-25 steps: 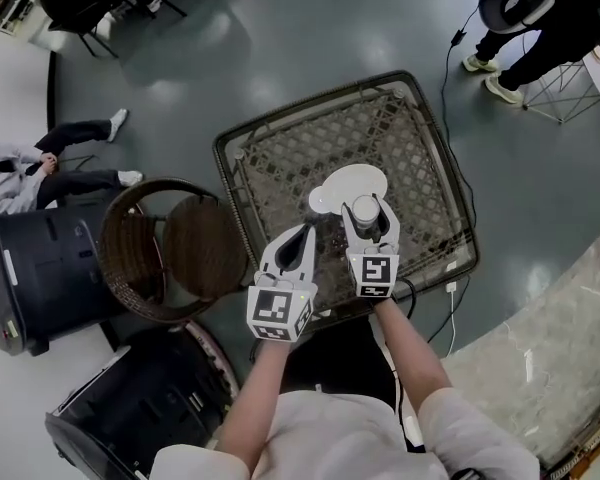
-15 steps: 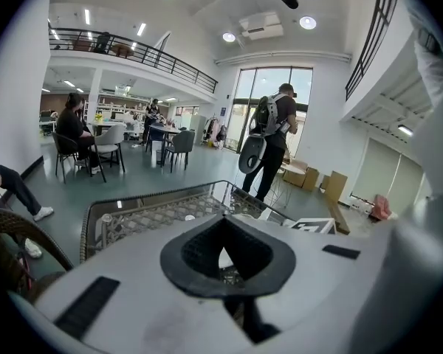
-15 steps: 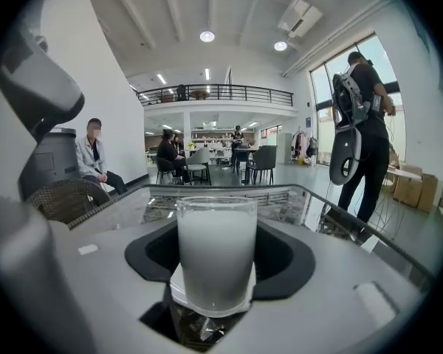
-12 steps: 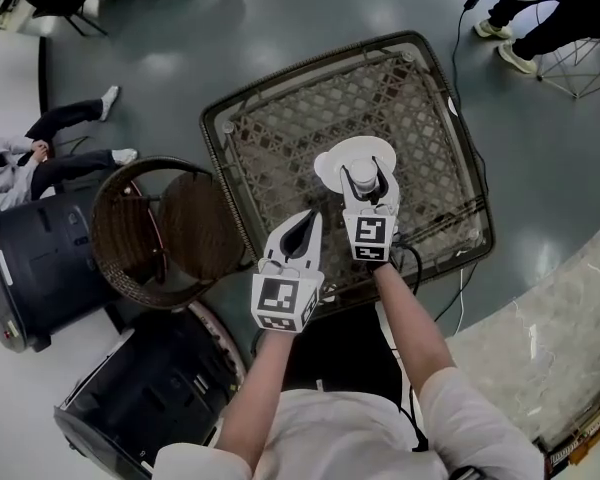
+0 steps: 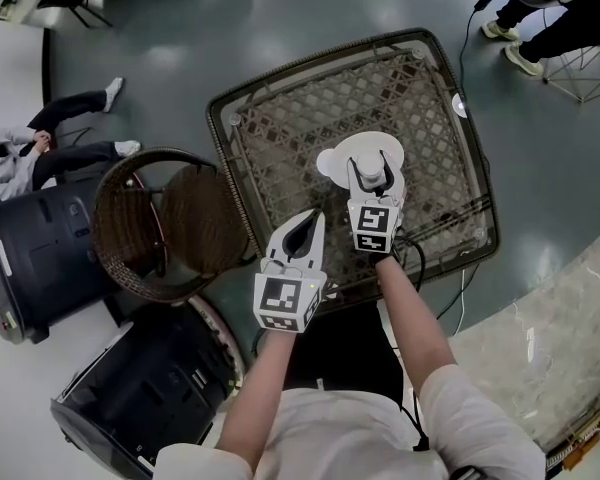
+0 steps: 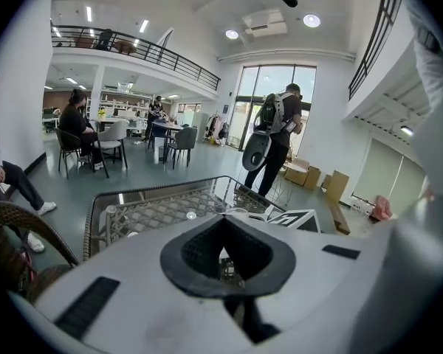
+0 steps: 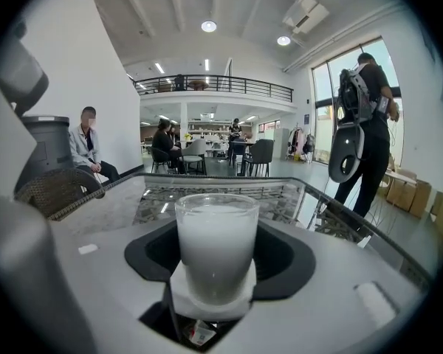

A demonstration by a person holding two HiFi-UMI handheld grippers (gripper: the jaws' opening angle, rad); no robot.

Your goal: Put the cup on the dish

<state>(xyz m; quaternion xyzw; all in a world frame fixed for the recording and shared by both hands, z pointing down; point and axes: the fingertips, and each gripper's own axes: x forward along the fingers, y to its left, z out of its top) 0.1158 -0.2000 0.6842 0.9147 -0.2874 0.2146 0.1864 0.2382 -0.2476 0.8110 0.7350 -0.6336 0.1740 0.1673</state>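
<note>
Cup point(image 7: 216, 245) sits clamped in our right hand-held gripper point(image 5: 371, 173), over the dish point(image 5: 340, 158) on the desk point(image 5: 280, 118); we cannot tell if they touch. Our left hand-held gripper point(image 5: 308, 223) hangs clenched, empty, beside it.

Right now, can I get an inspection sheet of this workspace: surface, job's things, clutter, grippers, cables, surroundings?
Surface: glass-topped wicker table.
Job's things: cup over the white dish; whether they touch cannot be told.
Clutter: nothing seen.
Grippers: right gripper, fingers shut on the cup; left gripper shut, empty, at the table's near edge.
Cables: one cable on the floor by the table's corner.
Surroundings: wicker chair, two black containers, seated person.
</note>
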